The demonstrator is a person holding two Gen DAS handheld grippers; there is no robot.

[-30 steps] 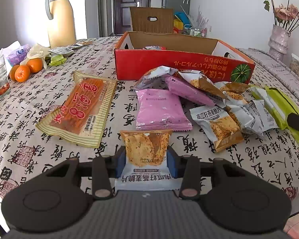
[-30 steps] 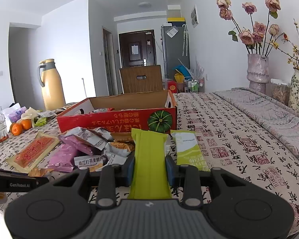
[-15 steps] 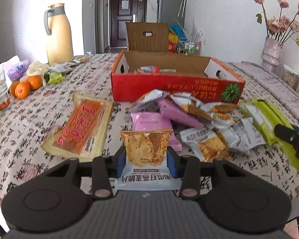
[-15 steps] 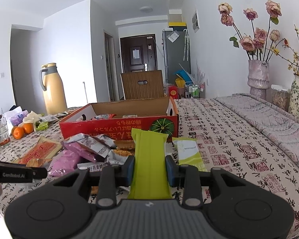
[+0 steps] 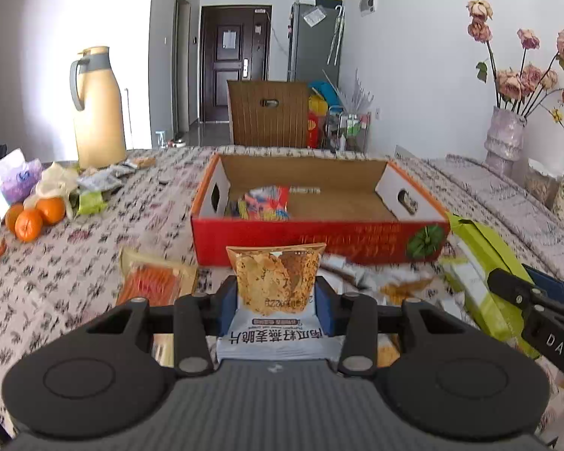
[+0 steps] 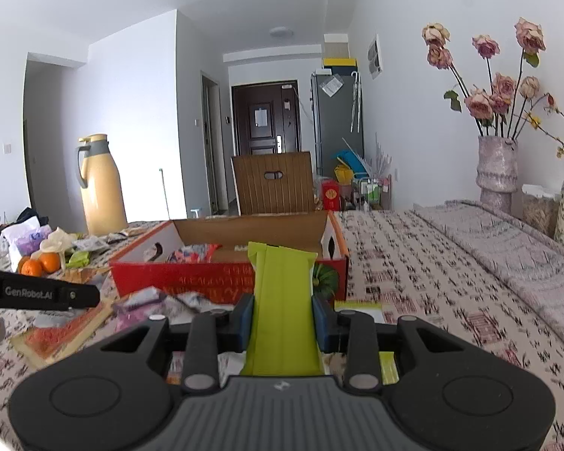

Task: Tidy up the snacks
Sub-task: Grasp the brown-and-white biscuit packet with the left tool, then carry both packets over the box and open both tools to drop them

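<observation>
Left gripper (image 5: 276, 297): my jaws clamped on a cracker packet (image 5: 276, 282), which stands upright between the pads with its printed white end toward me

Right gripper (image 6: 282, 314): my jaws clamped on a long green packet (image 6: 284, 300); its long axis runs straight out ahead of the jaws, free end tipped up

Box (image 5: 319, 227): red cardboard box, open top, dead ahead of my left jaws and lower than them; its long side lies across my line of reach; one colourful packet already inside, at the end ahead-left of the jaws

Key relation: both packets point at the near red wall, so I judge each must clear that rim before it can go down inside

Nearer hand: left jaws seem lined up with the box middle, right jaws with its right end by the pumpkin print (image 6: 325, 280); I cannot tell which is closer

Loose packets (image 5: 376, 280): blurred heap on the table between my left jaws and the box, below both grips

Left view only: box floor, mostly bare cardboard ahead-right of the jaws; also the right gripper and its green packet coming in from the right

Right view only: the green packet hides part of the box front; left gripper shows as a black bar (image 6: 41, 293) off to the left, its load out of sight

Risk, my guess: the long packet could catch the rim
</observation>
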